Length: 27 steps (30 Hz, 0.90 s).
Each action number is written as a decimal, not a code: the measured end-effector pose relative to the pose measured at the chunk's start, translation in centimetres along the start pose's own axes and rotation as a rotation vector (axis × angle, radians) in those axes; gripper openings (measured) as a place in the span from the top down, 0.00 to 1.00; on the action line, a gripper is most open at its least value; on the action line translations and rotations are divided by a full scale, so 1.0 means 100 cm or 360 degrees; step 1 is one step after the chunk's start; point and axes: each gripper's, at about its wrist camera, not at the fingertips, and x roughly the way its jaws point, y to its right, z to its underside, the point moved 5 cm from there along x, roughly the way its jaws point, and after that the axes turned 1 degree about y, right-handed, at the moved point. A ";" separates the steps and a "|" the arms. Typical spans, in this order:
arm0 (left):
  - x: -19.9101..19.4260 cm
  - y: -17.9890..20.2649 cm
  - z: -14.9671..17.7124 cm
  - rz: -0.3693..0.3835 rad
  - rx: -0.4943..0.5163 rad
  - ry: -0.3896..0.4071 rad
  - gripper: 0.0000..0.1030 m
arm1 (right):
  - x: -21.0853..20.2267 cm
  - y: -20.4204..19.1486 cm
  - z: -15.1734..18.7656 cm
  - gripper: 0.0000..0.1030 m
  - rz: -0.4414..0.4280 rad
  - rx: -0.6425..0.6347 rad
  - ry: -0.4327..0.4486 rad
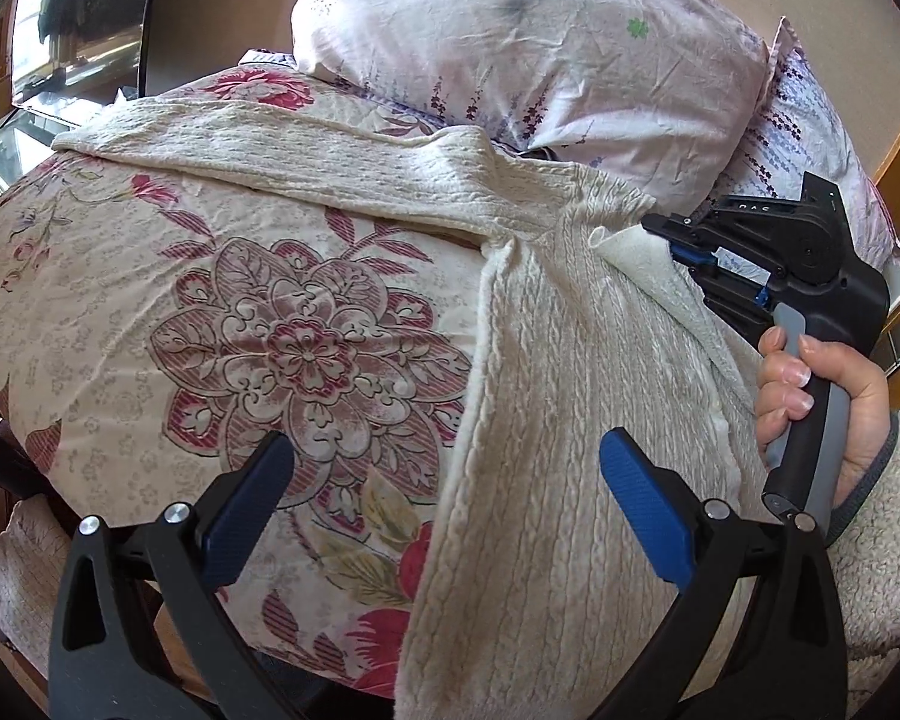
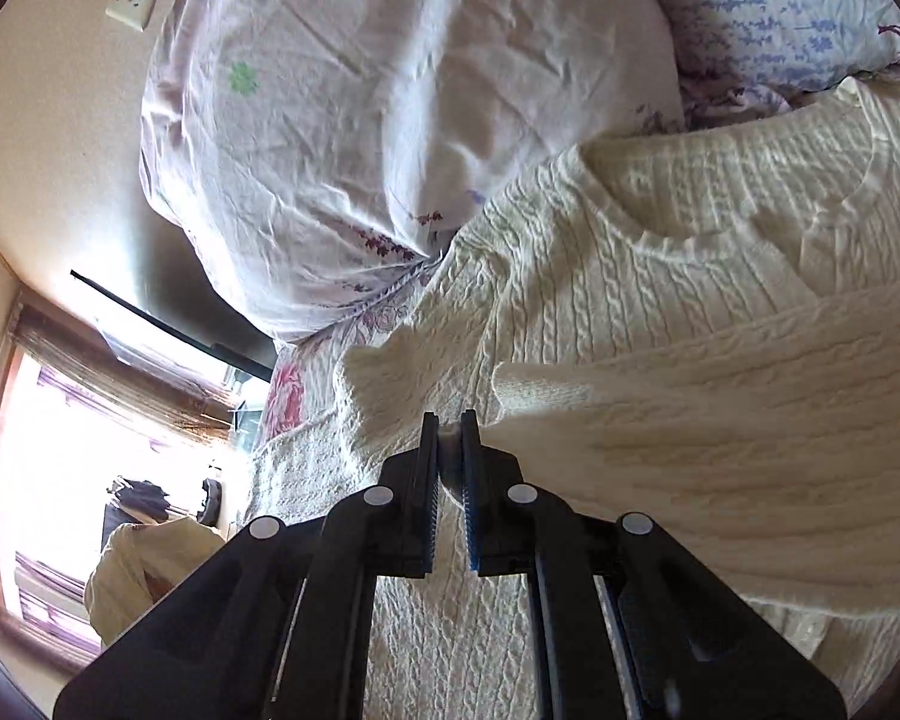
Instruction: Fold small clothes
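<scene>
Cream sweater lies on bed, 3 o'clock side. We see right gripper jaws pinching its edge; left gripper jaws wide, empty. Risk: thin pinch slips (fold collapses).

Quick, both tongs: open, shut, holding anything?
Left tongs: open, empty, above the cream sweater.
Right tongs: shut on the sweater's edge.

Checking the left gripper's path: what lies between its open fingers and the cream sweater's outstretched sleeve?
Only floral bedspread; left gripper, sleeve. Left wrist view.
</scene>
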 end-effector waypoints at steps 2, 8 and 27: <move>-0.002 -0.005 0.000 -0.0015 -0.0004 0.0001 0.02 | 0.005 -0.004 0.000 0.93 -0.0006 0.0010 0.0002; -0.004 -0.014 -0.003 -0.0037 -0.0021 0.0002 0.02 | 0.023 0.003 0.012 0.87 0.0070 0.0006 -0.0146; 0.015 0.023 0.003 0.0074 0.0128 -0.0083 0.02 | -0.018 0.048 0.022 0.60 0.0542 -0.0339 -0.0006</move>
